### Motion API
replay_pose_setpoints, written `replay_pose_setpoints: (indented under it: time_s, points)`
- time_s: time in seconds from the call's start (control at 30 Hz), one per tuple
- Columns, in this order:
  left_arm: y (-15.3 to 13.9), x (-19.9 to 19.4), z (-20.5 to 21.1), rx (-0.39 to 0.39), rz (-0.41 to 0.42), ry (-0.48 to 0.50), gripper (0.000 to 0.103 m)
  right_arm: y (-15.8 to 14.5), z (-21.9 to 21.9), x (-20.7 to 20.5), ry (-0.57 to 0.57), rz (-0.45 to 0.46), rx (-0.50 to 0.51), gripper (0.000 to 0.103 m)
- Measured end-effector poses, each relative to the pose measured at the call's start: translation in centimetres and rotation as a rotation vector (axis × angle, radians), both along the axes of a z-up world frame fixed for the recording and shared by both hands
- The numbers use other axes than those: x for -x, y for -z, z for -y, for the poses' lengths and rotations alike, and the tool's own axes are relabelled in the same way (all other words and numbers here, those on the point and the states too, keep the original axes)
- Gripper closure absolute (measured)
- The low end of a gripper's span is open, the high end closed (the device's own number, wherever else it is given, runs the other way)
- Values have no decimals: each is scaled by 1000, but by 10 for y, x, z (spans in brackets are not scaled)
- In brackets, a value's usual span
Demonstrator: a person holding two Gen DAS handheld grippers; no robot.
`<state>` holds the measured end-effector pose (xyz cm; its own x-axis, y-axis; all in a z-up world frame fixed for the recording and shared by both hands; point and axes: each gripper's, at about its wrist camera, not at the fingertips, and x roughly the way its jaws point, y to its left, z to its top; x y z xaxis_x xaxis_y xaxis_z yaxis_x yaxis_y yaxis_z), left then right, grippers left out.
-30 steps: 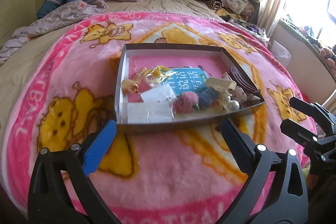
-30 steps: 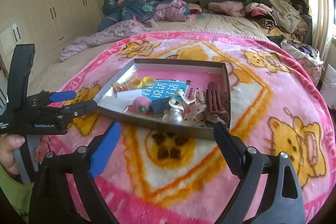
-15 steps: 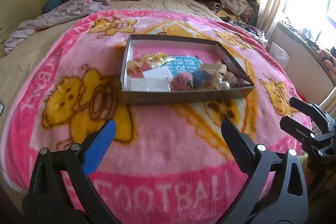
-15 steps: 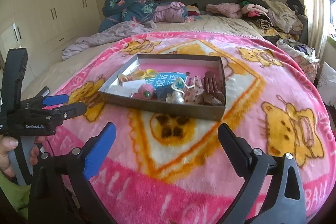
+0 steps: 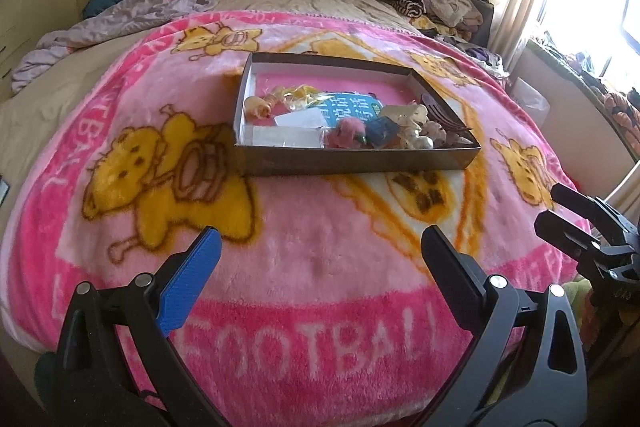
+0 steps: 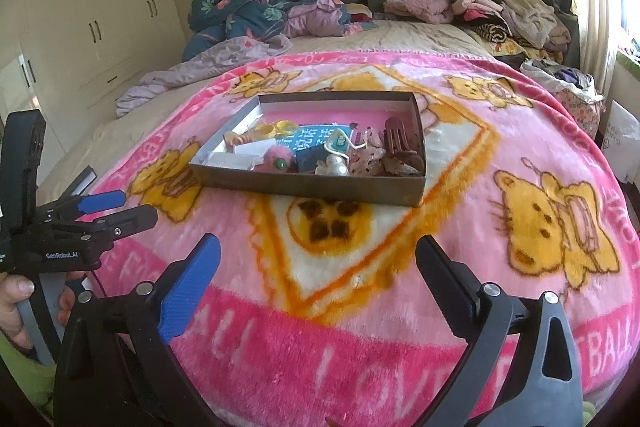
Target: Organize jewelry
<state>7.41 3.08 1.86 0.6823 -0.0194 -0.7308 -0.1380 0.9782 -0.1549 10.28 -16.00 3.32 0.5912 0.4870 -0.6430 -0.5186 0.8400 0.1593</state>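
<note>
We see a shallow grey cardboard tray (image 5: pixel 360 159) at twelve o'clock, holding jumbled hair clips and jewelry (image 6: pixel 340 151).

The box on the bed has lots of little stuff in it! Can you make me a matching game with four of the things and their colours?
Things:
1. fluffy pom-pom
2. hair claw clip
3. round bead
4. printed card

Colours:
A. blue
B. pearly white
C. pink
D. dark reddish brown

Pairs: 1-C, 2-D, 3-B, 4-A
</note>
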Motion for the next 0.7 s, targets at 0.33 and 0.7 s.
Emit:
replay_pose_setpoints:
  time_s: [0.33, 0.7]
  points:
    - [-1, 2, -1, -7, -3, -11, 10, 1, 0, 2, 1, -1, 2, 5]
    - [-2, 3, 0, -23, 0, -16, 10, 1, 0, 4, -1, -3, 4, 5]
